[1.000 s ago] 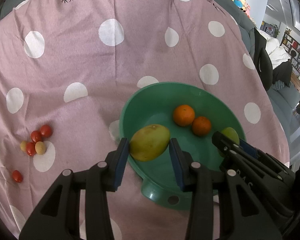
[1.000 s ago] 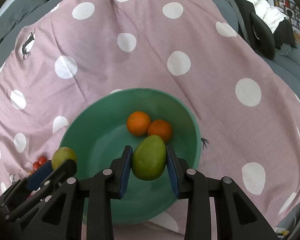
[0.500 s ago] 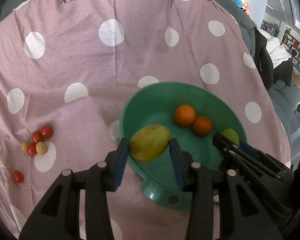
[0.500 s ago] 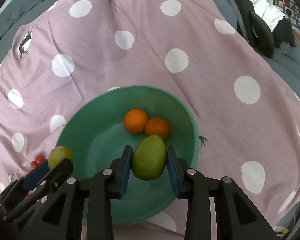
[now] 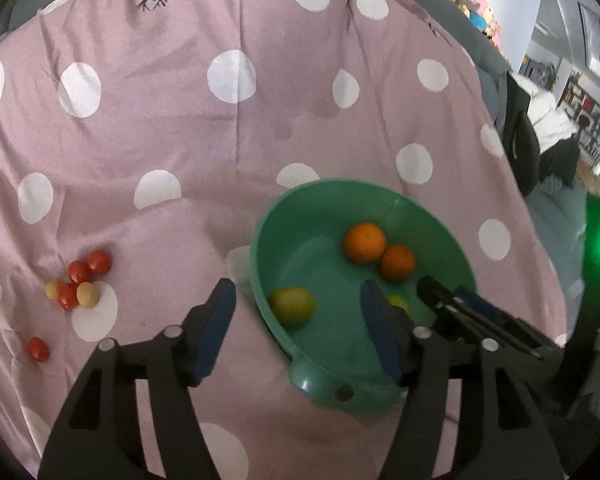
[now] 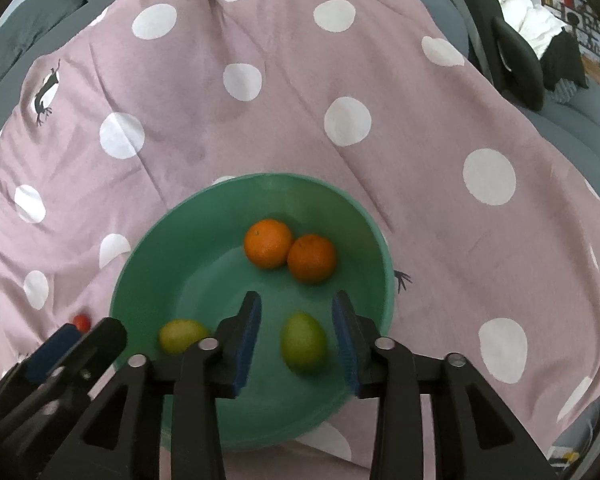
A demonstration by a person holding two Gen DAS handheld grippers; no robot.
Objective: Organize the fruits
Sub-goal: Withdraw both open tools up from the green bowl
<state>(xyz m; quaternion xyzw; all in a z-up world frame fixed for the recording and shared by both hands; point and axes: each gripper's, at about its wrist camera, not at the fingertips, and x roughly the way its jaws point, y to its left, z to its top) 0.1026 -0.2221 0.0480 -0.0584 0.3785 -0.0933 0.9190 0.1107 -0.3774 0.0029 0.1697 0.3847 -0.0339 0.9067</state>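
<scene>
The green bowl (image 6: 384,248) lies on the pink dotted cloth (image 6: 300,128) and holds four fruits: two oranges (image 6: 268,243) touching each other at the far side, a yellowish mango (image 5: 291,305) and a green mango (image 6: 303,342) nearer. The left gripper (image 5: 296,320) has just been opening and now stands wide, the yellowish mango free between its jaws. The right gripper (image 6: 296,326) has also just been opening, clear of the green mango. Cherry tomatoes (image 5: 78,282) lie on the cloth, left of the bowl.
</scene>
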